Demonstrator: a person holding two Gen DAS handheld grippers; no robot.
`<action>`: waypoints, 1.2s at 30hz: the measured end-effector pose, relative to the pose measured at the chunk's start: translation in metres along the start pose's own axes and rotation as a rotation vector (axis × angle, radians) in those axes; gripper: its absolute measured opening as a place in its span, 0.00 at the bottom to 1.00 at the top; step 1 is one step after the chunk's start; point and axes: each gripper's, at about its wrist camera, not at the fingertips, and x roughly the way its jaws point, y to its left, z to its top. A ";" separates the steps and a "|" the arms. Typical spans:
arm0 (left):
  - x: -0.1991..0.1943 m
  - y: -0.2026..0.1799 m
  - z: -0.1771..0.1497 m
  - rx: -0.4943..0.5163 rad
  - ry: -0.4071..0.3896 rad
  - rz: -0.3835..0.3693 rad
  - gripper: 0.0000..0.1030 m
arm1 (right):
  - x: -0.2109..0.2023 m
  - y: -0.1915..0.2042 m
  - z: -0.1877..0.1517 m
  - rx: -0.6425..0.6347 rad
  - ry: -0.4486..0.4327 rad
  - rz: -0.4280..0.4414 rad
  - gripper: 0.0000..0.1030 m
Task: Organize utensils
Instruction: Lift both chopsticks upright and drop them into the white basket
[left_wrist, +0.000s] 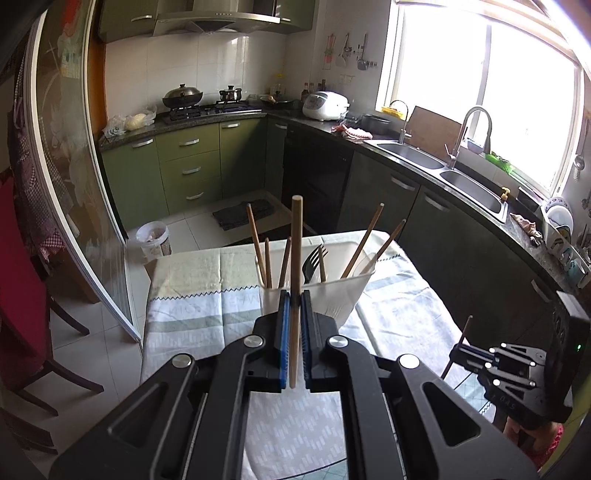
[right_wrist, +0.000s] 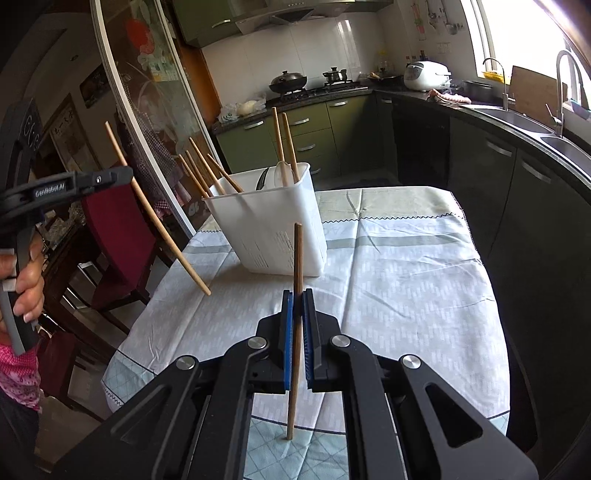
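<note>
A white plastic utensil holder (left_wrist: 325, 295) (right_wrist: 280, 229) stands on the clothed table. It holds several wooden chopsticks, a black fork (left_wrist: 313, 263) and a pale spoon. My left gripper (left_wrist: 294, 295) is shut on a light wooden chopstick (left_wrist: 295, 258), held upright just in front of the holder. It also shows in the right wrist view (right_wrist: 155, 210), left of the holder. My right gripper (right_wrist: 297, 295) is shut on a darker wooden chopstick (right_wrist: 297, 266), held upright above the table, nearer than the holder. The right gripper also shows in the left wrist view (left_wrist: 458, 354).
The table (right_wrist: 406, 266) has a white and green patterned cloth. A red chair (right_wrist: 118, 236) stands at its left. A glass sliding door (left_wrist: 62, 177) is on the left. Green kitchen cabinets, a stove and a sink counter (left_wrist: 436, 155) lie beyond.
</note>
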 end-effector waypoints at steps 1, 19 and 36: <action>-0.002 -0.002 0.006 0.003 -0.005 -0.003 0.06 | -0.001 -0.002 -0.001 0.004 0.000 0.004 0.06; -0.008 -0.022 0.073 0.002 -0.063 -0.002 0.06 | -0.007 -0.022 -0.011 0.034 -0.016 0.020 0.06; 0.002 -0.025 0.108 -0.004 -0.124 0.061 0.06 | -0.016 -0.016 -0.003 0.017 -0.032 0.042 0.06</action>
